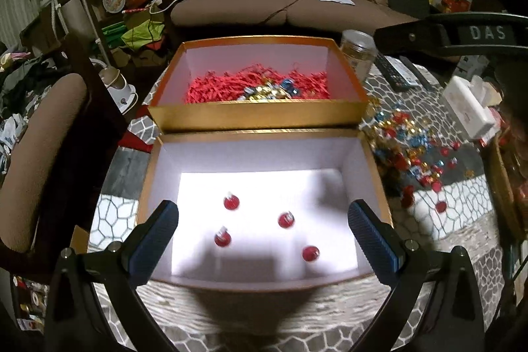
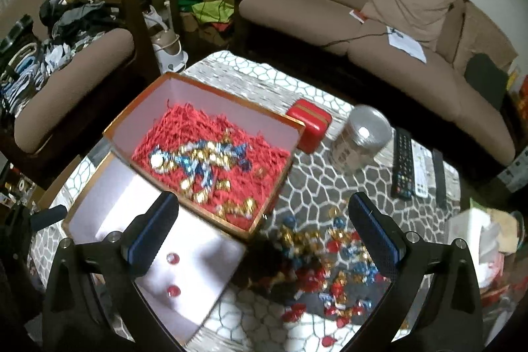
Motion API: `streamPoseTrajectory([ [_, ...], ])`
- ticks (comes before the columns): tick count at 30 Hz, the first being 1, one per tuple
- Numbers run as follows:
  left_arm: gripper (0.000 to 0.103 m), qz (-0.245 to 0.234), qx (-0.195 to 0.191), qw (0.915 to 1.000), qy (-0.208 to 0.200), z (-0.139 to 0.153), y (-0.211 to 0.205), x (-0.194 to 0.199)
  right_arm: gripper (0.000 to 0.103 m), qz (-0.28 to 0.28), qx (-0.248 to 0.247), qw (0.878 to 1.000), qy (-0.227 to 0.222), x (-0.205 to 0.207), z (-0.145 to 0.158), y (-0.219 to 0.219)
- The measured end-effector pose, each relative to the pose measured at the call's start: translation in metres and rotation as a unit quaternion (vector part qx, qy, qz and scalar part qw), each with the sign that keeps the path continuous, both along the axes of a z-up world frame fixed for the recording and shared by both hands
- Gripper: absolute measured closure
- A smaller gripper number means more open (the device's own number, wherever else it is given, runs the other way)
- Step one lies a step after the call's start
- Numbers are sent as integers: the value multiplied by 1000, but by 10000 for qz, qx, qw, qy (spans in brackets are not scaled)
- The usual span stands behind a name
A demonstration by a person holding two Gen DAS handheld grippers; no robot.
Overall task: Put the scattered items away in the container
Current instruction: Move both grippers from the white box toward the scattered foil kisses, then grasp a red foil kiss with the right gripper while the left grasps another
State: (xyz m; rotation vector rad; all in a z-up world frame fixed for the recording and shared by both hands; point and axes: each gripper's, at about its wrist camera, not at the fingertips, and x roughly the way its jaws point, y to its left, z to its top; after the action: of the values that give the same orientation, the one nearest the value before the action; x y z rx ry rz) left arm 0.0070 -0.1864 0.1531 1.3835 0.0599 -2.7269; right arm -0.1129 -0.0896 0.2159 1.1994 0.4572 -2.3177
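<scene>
My left gripper [image 1: 264, 240] is hanging over the near gold box [image 1: 264, 282]. Its jaws are standing wide apart and holding nothing. The near gold box is white inside, and four red candies [image 1: 231, 203] are lying on its floor, well apart from each other. I cannot tell their wrappers well, because they are looking a bit blurry.

Just behind this box, touching it, the far gold box [image 1: 257, 117] is sitting. It is holding red paper shreds [image 1: 214, 86], and a small heap of gold and blue candies [image 1: 274, 91] is lying on the shreds.

My right gripper [image 2: 264, 236] is hanging over the table [image 2: 316, 134], between the boxes and the loose candy pile [image 2: 330, 266]. Its jaws are standing wide apart too, with nothing between them. The loose candy pile is lying on the patterned tablecloth, just beside the boxes. It is showing red, gold and blue wrappers all mixed up.

Farther back on the table, a red tin [image 2: 310, 124] is sitting just beside the far gold box. A clear jar [image 2: 359, 137] with a silver lid is standing near it. Some remote controls [image 2: 403, 164] are lying next to the jar. A brown sofa [image 2: 379, 12] is standing behind the table.
</scene>
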Motion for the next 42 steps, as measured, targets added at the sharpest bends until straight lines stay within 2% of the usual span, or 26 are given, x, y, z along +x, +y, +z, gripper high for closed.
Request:
streamPoseTrajectory([
  [5,0,-123,191,9996,182,0,22,17,0,-17,-36,10000,36,23,-1,38],
  [9,0,-506,416,9961,586,1,58,36,0,-183,-136,9997,75,44,-9,91],
  [12,0,-937,762,9873,1035,-2,88,53,0,-351,-193,9988,291,66,-21,142],
  [14,0,-1251,950,9779,1380,-8,109,63,0,-428,-329,9976,436,85,-32,174],
  [17,0,-1536,1028,9677,1713,-21,136,72,1,-606,-386,9950,698,114,-54,211],
  [18,0,-1612,1050,9654,1763,-26,144,72,4,-650,-382,9942,766,122,-62,219],
  [19,0,-1696,1088,9630,1789,-32,151,71,12,-696,-385,9937,788,129,-72,228],
  [20,0,-1812,1139,9607,1766,-40,159,68,23,-729,-395,9937,758,133,-81,235],
  [22,0,-1867,1161,9621,1614,-54,168,60,40,-780,-453,9941,597,136,-101,247],
  [24,1,-1840,1160,9642,1518,-66,174,48,47,-845,-522,9940,452,135,-120,257],
  [27,12,-1789,1452,9636,1360,-81,173,27,54,-872,-767,9925,380,129,-138,266],
  [28,15,-1733,1542,9644,1266,-86,171,19,61,-869,-850,9921,322,127,-143,267],
  [31,16,-1569,1534,9697,1076,-101,169,0,62,-773,-1224,9894,-82,114,-159,268],
  [34,18,-1628,1385,9718,1000,-110,175,-12,62,-723,-1376,9877,-185,106,-172,265],
  [36,32,-1692,1348,9719,929,-117,177,-18,62,-702,-1434,9869,-217,103,-179,263],
  [37,43,-1711,1336,9723,871,-120,178,-22,64,-668,-1455,9868,-237,102,-183,261],
  [38,46,-1726,1326,9726,815,-123,179,-27,68,-630,-1451,9871,-253,101,-186,259],
  [40,46,-1708,1351,9730,768,-129,177,-33,73,-554,-1384,9885,-250,100,-190,253],
  [42,46,-1660,1416,9738,639,-136,175,-40,73,-505,-1277,9903,-207,100,-193,250],
])
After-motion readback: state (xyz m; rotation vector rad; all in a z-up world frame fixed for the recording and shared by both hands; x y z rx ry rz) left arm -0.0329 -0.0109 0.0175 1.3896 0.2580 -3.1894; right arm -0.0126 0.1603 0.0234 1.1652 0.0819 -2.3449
